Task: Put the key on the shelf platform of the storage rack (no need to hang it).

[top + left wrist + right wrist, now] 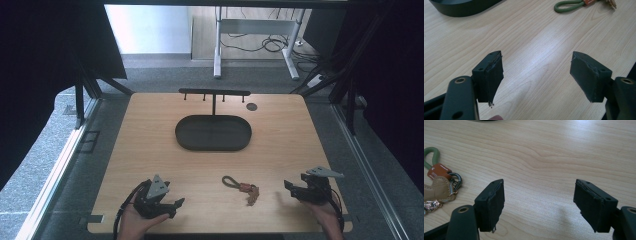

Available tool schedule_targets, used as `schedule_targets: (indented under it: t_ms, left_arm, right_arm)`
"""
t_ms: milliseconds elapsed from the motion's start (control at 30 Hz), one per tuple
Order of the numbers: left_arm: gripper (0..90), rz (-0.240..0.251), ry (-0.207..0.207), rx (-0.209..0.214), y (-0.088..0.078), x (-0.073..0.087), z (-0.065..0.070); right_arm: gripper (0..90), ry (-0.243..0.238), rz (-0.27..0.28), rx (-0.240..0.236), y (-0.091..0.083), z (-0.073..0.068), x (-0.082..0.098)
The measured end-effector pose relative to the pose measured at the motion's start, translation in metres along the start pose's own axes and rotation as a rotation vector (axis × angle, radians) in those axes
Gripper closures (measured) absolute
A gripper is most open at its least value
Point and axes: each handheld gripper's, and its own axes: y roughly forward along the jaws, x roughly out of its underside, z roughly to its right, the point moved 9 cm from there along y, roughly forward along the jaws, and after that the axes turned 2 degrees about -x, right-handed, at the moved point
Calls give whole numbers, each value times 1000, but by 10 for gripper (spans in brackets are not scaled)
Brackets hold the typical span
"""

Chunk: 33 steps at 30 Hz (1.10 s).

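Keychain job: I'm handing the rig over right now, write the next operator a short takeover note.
Left gripper: open, empty, low over the near left of the table.
Right gripper: open, empty, near right.
Keychain, green loop with tan tag, lies flat on the table between the two grippers, nearer the right one, untouched.
Black oval tray sits mid-table, with the hook rack rising behind it; its hooks look bare.
Done: nothing yet.
Left: probably pick up the keychain and hang it on the rack.
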Motion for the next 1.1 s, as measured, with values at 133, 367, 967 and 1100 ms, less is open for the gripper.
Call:
schedule_targets:
  t_ms: [133,367,967,1100]
  left_arm:
    - [271,-1,-7,-1,0,1,-1]
    - [271,1,-10,-2,-1,1,-2]
    - [271,5,-15,-11,-5,1,-5]
    - [271,7,-17,-10,-6,1,-6]
  right_arm:
    - [262,-4,-5,8,2,0,1]
    - [270,-21,-19,-2,4,-3,3]
    - [311,-62,-59,-26,3,-11,-3]
    - [321,-78,-55,-44,-1,-17,-12]
